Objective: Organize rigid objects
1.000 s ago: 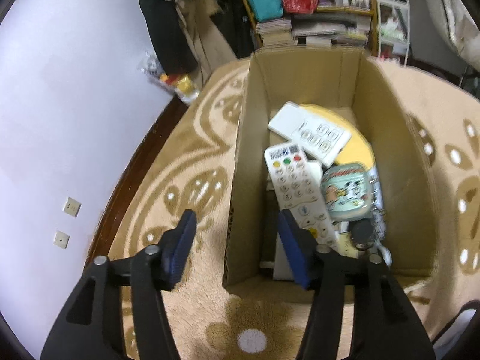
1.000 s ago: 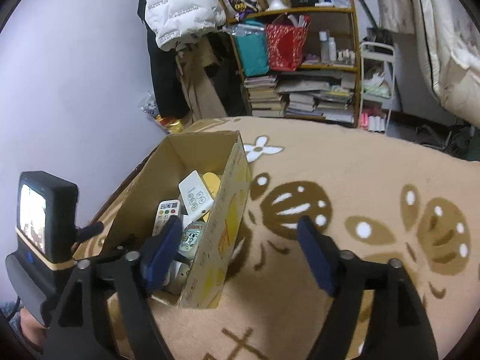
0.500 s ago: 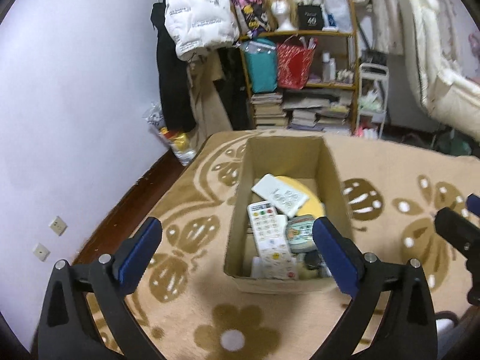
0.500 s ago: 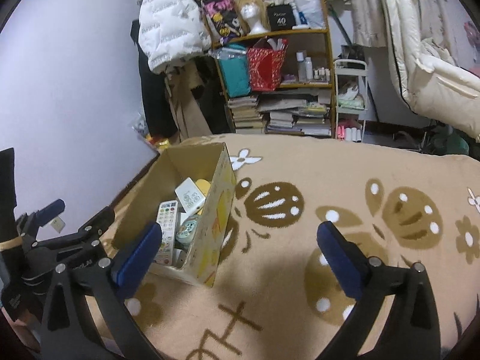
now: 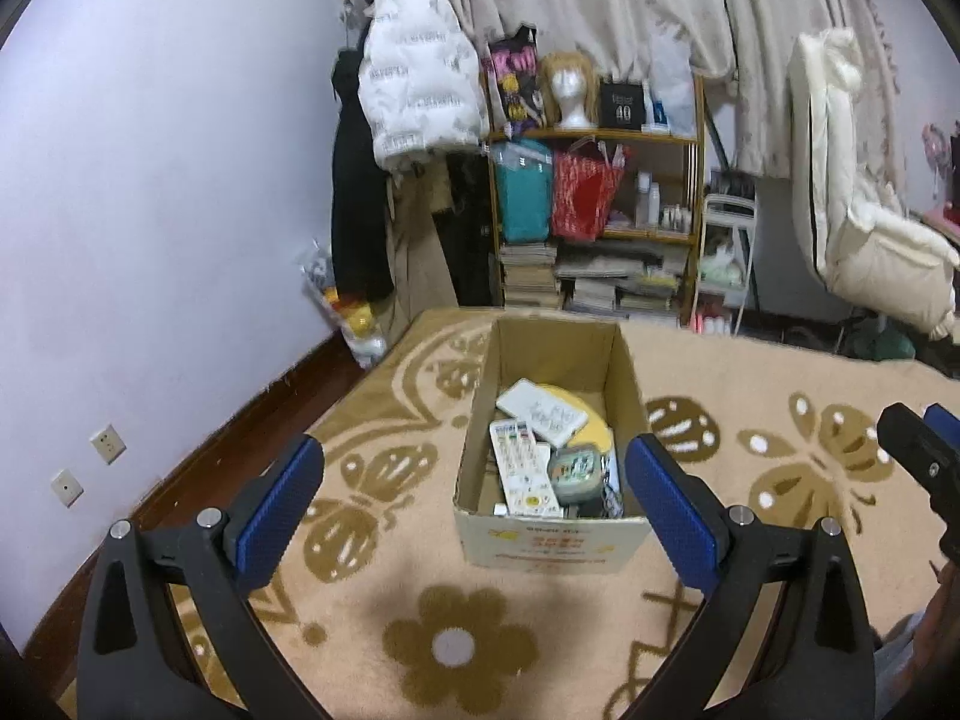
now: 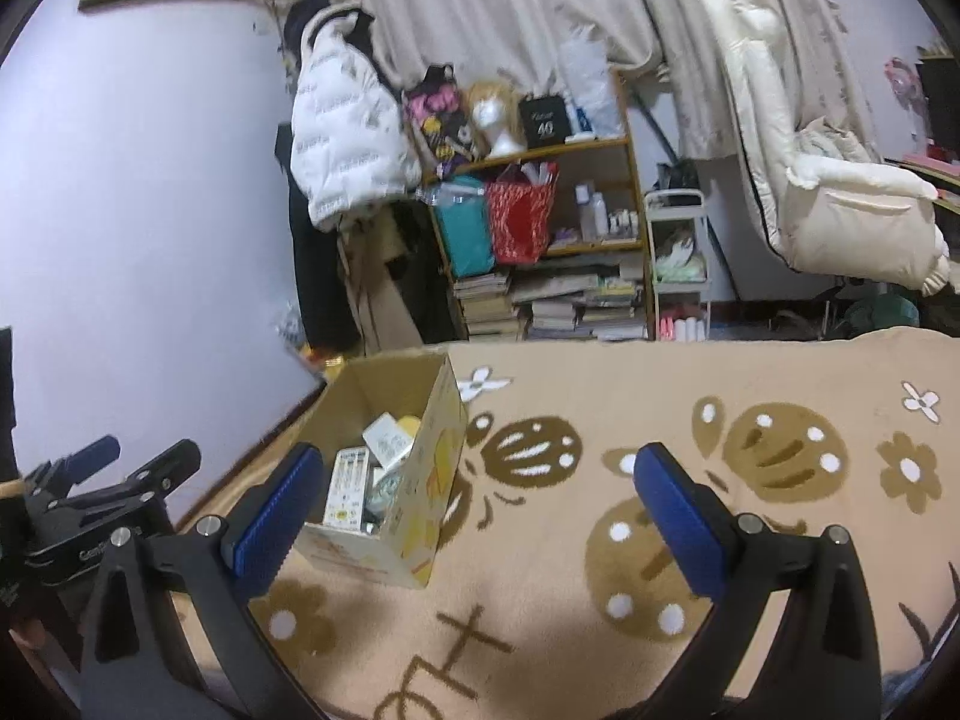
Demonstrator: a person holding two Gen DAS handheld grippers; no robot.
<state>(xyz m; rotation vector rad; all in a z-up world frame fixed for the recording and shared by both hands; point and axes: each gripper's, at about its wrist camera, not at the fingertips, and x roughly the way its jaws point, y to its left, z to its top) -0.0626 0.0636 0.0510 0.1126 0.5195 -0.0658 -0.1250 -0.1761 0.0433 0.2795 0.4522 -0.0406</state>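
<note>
1. In the left wrist view, the box (image 5: 552,531) is looked into from its near end: a white remote (image 5: 523,468), a flat white keypad (image 5: 542,411), a round tin (image 5: 575,468) and a yellow disc (image 5: 591,432) are seen lying inside, the tin just beside the remote.
2. In the right wrist view, the same box (image 6: 390,480) is seen from its right side, so its yellow-printed outer wall is shown and the contents are partly hidden.
3. The box is set on the patterned carpet (image 5: 750,372), near the wall and in front of a shelf (image 5: 600,222).
4. The left hand-held gripper (image 5: 474,498) is held above the carpet, pointed at the box and apart from it; its jaws are spread wide and nothing is held.
5. The right hand-held gripper (image 6: 474,507) is held to the right of the box over bare carpet; its jaws are likewise spread wide and empty.
6. Each gripper's body is caught at the edge of the other's view.
</note>
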